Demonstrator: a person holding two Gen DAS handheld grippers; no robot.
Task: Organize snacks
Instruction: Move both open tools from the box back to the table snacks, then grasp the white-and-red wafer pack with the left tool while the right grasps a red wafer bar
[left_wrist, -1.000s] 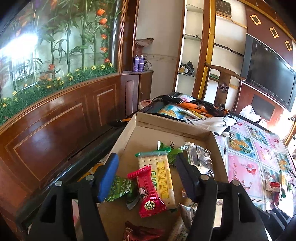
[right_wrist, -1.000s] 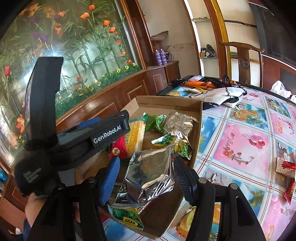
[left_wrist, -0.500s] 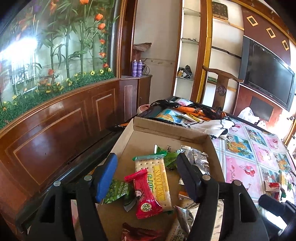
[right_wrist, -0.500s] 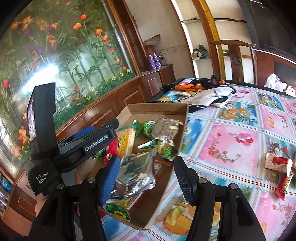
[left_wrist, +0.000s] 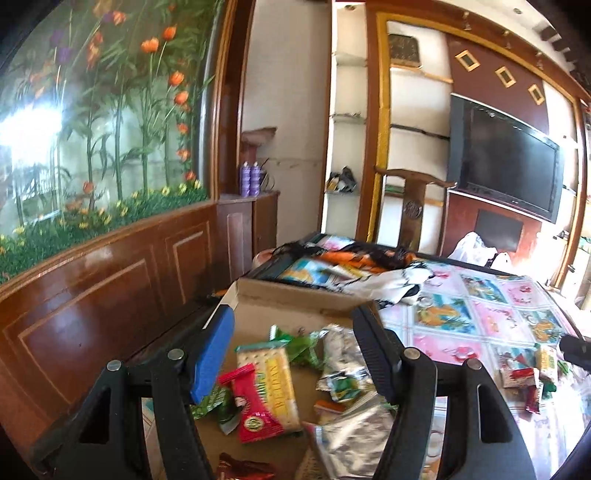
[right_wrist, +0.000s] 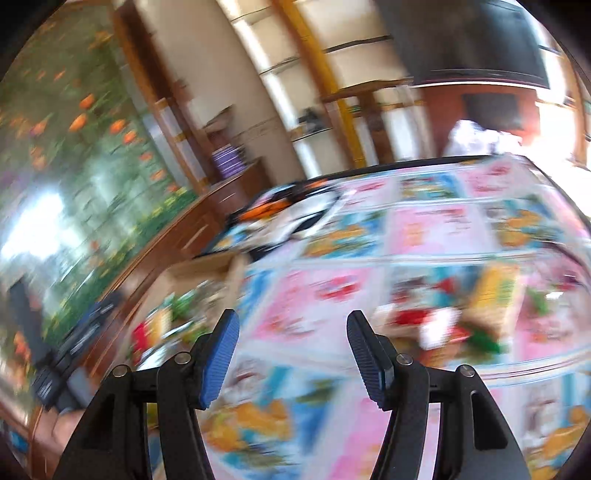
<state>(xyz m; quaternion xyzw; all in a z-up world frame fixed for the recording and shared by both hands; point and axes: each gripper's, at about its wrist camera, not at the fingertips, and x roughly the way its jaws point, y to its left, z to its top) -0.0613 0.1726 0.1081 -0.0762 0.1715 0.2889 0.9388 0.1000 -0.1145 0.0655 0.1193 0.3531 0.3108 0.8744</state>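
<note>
The left gripper (left_wrist: 293, 347) is hanging over the cardboard box (left_wrist: 295, 295), jaws apart and gripping nothing; a cracker packet (left_wrist: 273, 384) and a red wrapper (left_wrist: 255, 406) are lying inside the box. The right gripper (right_wrist: 291, 347) is hovering over the patterned tablecloth (right_wrist: 325, 295) — jaws apart, empty; loose snacks (right_wrist: 454, 321) are lying on the cloth to its right, blurred.
</note>
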